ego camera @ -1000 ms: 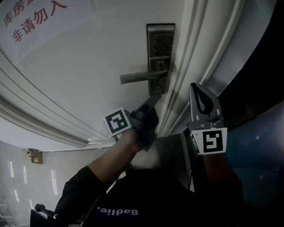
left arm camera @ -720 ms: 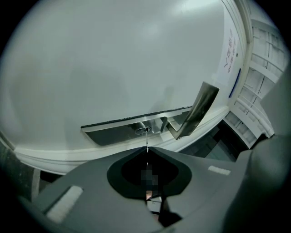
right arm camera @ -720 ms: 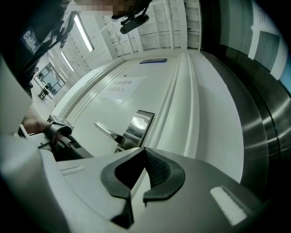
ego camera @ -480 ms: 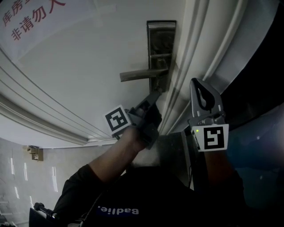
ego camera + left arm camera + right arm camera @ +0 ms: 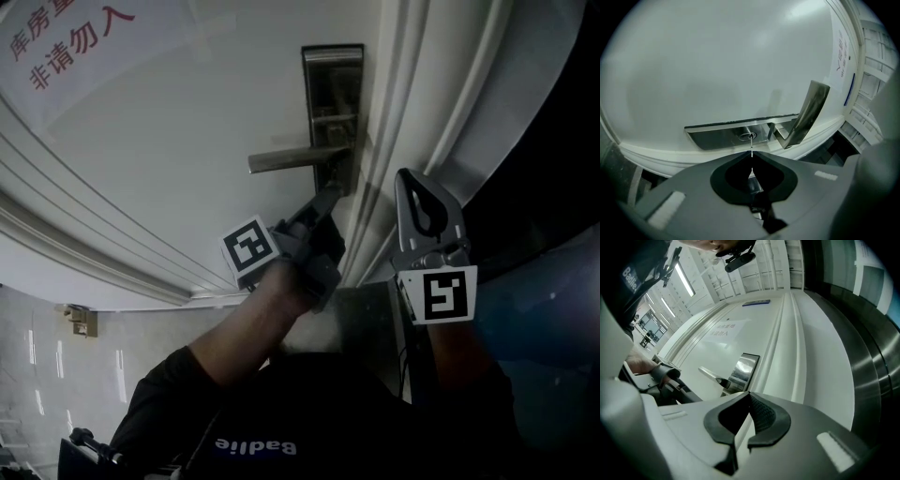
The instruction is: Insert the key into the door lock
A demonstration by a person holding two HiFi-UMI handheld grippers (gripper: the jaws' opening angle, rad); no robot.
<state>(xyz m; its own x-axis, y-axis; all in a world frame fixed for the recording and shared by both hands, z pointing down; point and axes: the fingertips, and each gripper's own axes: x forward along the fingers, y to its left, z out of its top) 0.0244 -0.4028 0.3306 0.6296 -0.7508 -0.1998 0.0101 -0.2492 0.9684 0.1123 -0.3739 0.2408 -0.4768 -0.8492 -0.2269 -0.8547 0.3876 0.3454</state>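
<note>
A steel lock plate (image 5: 333, 103) with a lever handle (image 5: 286, 160) is fixed to the white door (image 5: 187, 122). My left gripper (image 5: 326, 199) reaches up to the plate's lower end. In the left gripper view its jaws (image 5: 751, 153) are shut on a thin key (image 5: 751, 149). The key's tip is at the round keyhole (image 5: 749, 136) in the lock plate (image 5: 717, 137), with the handle (image 5: 809, 115) to the right. My right gripper (image 5: 414, 180) hangs beside the door frame, apart from the lock. In its own view the right gripper (image 5: 749, 393) is shut with nothing in it.
A paper notice (image 5: 66, 37) with red characters hangs on the door at upper left. White door frame mouldings (image 5: 403, 103) run beside the lock, with a dark metal surface (image 5: 867, 357) beyond. The person's dark sleeve (image 5: 216, 366) fills the lower middle.
The left gripper has rolled a little while staying at the lock. The right gripper has held still.
</note>
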